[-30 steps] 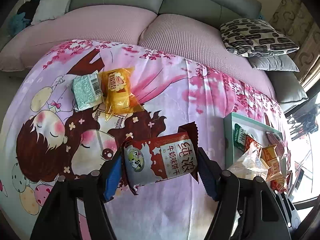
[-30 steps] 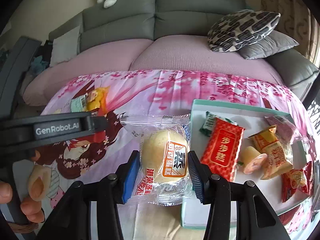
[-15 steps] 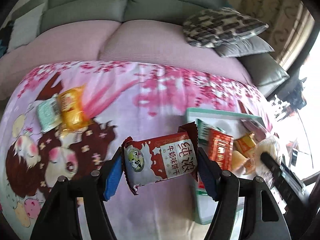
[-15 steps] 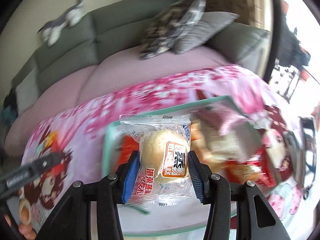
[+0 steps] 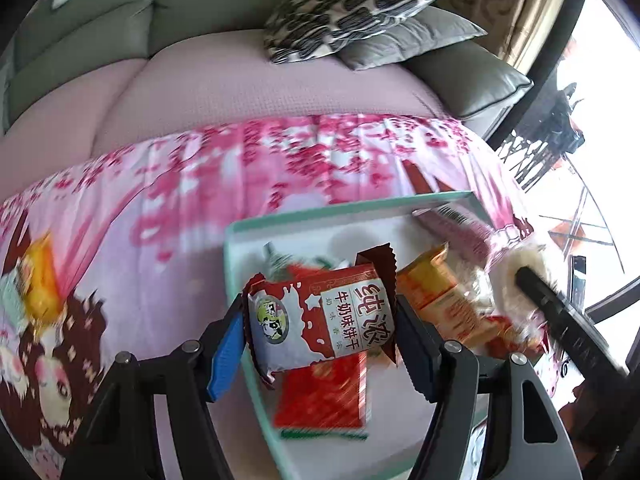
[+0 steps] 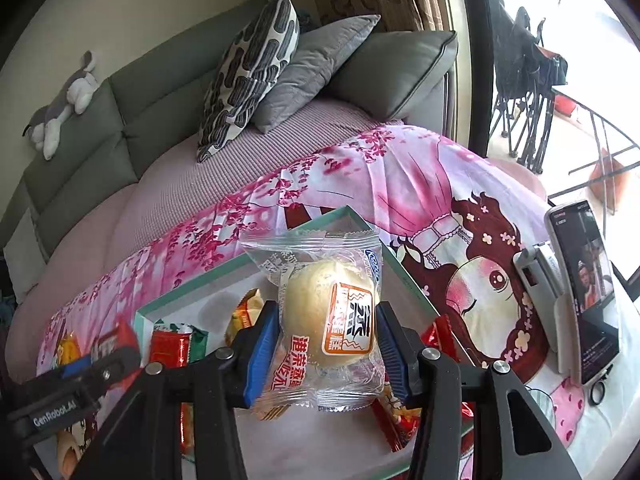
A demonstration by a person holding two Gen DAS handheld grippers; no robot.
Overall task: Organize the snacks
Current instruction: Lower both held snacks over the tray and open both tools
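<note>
Both sets of jaws are clamped and loaded. Our left gripper (image 5: 320,328) has its blue pads pressed on either end of a red-and-white milk biscuit packet (image 5: 320,316), held crosswise above the near left part of the teal-rimmed tray (image 5: 232,264). Our right gripper (image 6: 326,344) squeezes a clear-wrapped steamed cake (image 6: 328,316) by its sides, the round yellow bun showing through the film, and it hangs over the right half of that same tray (image 6: 404,276).

Down in the tray we see a flat red packet (image 5: 324,396) right below the biscuit packet, a green-and-white wrapper (image 5: 280,258) peeking out behind it, and orange-gold packets (image 5: 436,292) to the right. There are more wrappers at the tray's far right, but they are smeared with blur, so we won't call what they are.

From the left camera the other tool's black finger (image 5: 560,312) cuts in at the right edge with the pale bun on it. From the right camera the left tool shows low at the left, with a red packet in it.

The tray sits on a pink cartoon-print cloth (image 6: 440,208). Out on the cloth, well to the left of the tray, lies a yellow snack packet (image 5: 40,276) beside a pale green one (image 5: 12,304). A phone on a stand (image 6: 584,288) is upright to the right of the tray. Behind it all, a grey sofa (image 6: 100,120) carries cushions and a plush toy (image 6: 64,104).
</note>
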